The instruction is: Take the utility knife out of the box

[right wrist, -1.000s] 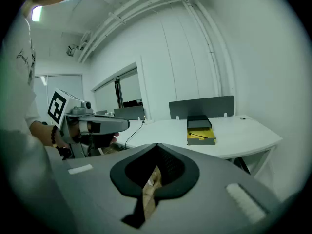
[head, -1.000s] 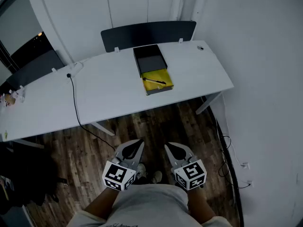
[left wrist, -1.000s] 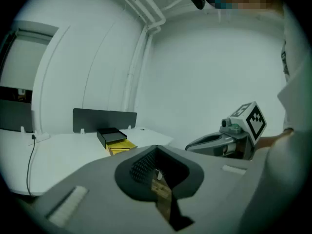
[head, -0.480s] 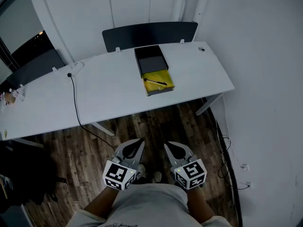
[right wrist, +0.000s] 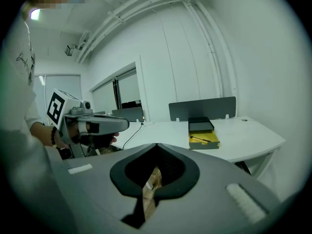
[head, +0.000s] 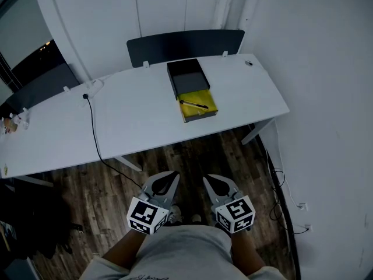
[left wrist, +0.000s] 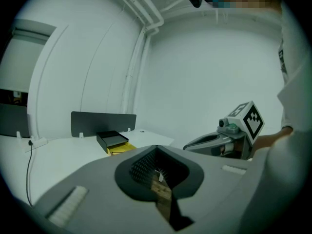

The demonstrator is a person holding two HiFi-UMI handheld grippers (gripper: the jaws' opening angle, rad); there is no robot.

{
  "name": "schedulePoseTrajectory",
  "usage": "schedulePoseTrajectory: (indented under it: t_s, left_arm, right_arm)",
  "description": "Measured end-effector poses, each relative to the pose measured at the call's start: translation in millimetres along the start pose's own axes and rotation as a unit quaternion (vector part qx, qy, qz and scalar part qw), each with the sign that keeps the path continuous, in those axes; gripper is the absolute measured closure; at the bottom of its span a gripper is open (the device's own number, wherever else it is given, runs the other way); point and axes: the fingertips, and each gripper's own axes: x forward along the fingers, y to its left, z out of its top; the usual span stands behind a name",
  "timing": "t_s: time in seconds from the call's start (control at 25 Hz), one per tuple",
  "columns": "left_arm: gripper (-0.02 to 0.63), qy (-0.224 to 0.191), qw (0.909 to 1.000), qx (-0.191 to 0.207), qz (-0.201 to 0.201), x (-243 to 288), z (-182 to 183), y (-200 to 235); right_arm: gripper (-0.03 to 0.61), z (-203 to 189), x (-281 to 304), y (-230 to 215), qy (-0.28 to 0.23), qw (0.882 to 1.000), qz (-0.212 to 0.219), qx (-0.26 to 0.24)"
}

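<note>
A box stands on the white desk [head: 140,112]: a black part [head: 186,76] behind and an open yellow tray [head: 198,105] in front. A slim dark utility knife [head: 193,104] lies across the tray. Both grippers hang close to my body over the wooden floor, far short of the desk. My left gripper [head: 171,177] is shut with nothing in it, and so is my right gripper [head: 207,181]. The right gripper view shows the box [right wrist: 204,139] and knife [right wrist: 201,139] beyond its closed jaws. In the left gripper view the box [left wrist: 113,141] is small and distant.
A black cable [head: 93,130] runs from a plug on the desk down over its front edge. A dark panel [head: 185,42] stands behind the desk. A white wall [head: 326,98] closes the right side. Small items [head: 14,120] lie at the desk's left end.
The desk and box have slid slightly lower in the head view, as the view drew a little closer. Both grippers keep the same pose, side by side and shut.
</note>
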Motion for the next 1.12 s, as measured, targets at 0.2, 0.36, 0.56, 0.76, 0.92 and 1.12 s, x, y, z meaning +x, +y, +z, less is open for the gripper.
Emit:
schedulePoseTrajectory:
  t_s: [0.2,0.36,0.56,0.76,0.92,1.12]
  left_arm:
    - [0.614,-0.002,1.0000,0.004,-0.008,-4,2,11]
    - [0.614,-0.002,0.9999,0.006,-0.013,-3,4,16]
    - [0.614,-0.003,0.9998,0.005,-0.020,2,4,19]
    - [0.614,-0.006,0.9997,0.006,-0.021,12,8,27]
    - [0.612,-0.009,0.9998,0.008,-0.018,23,11,37]
    - [0.614,-0.009,0.9998,0.006,-0.016,45,15,52]
  right_arm:
    - [0.563,5,8,6,-0.002,1.000,-0.007,-0.007]
    - [0.563,9,12,7,-0.006,1.000,-0.006,-0.005]
    - [0.563,11,16,4,-0.007,1.000,-0.009,-0.004]
    - [0.563,17,24,-5,-0.010,1.000,-0.013,-0.007]
    - [0.563,22,36,-15,-0.011,1.000,-0.013,-0.011]
    - [0.563,30,54,-33,-0.012,1.000,-0.012,-0.012]
